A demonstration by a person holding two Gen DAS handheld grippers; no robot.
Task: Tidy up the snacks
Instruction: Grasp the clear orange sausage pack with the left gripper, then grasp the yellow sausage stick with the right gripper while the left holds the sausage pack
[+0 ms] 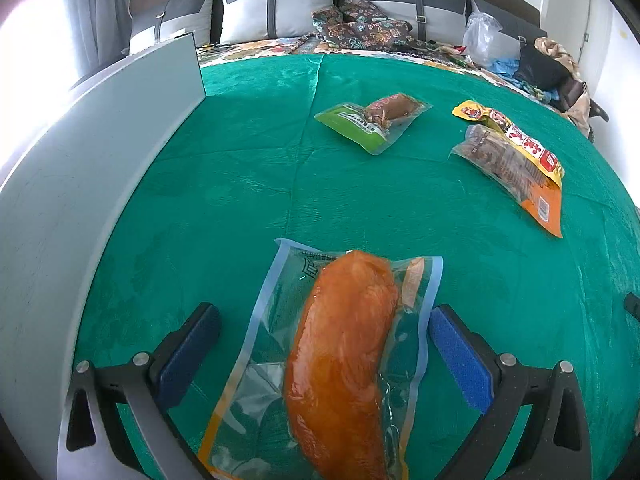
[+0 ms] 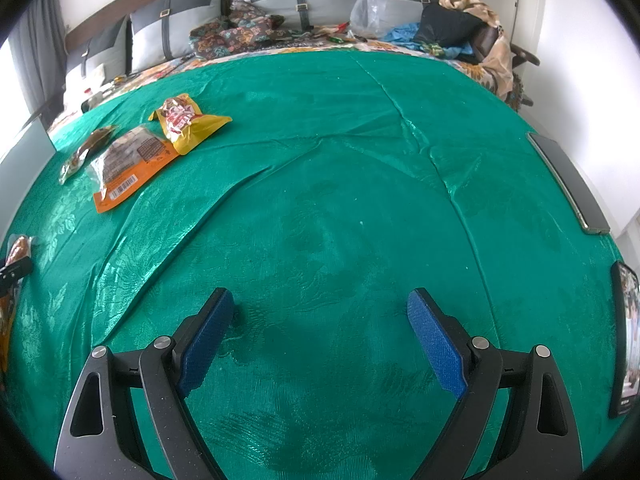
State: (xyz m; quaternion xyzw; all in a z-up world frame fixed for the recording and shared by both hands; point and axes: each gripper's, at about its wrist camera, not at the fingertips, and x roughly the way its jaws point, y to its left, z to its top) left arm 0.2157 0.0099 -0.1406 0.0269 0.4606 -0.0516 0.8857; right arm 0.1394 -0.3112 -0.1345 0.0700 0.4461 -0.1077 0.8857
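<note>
Left gripper [image 1: 324,344]: jaws spread fully, nothing clamped. Clear vacuum pouch [image 1: 332,360] of orange-glazed meat is laid on the green cloth [image 1: 240,200] between the pads, touched by neither; its long axis runs roughly along the fingers, tilted slightly. Right gripper [image 2: 320,332]: wide open, empty, over bare cloth, well apart from any snack. Farther off: green-labelled pouch [image 1: 374,120]; orange and yellow packets [image 1: 516,160], overlapping. Grey panel [image 1: 80,160] is noted at the left.
</note>
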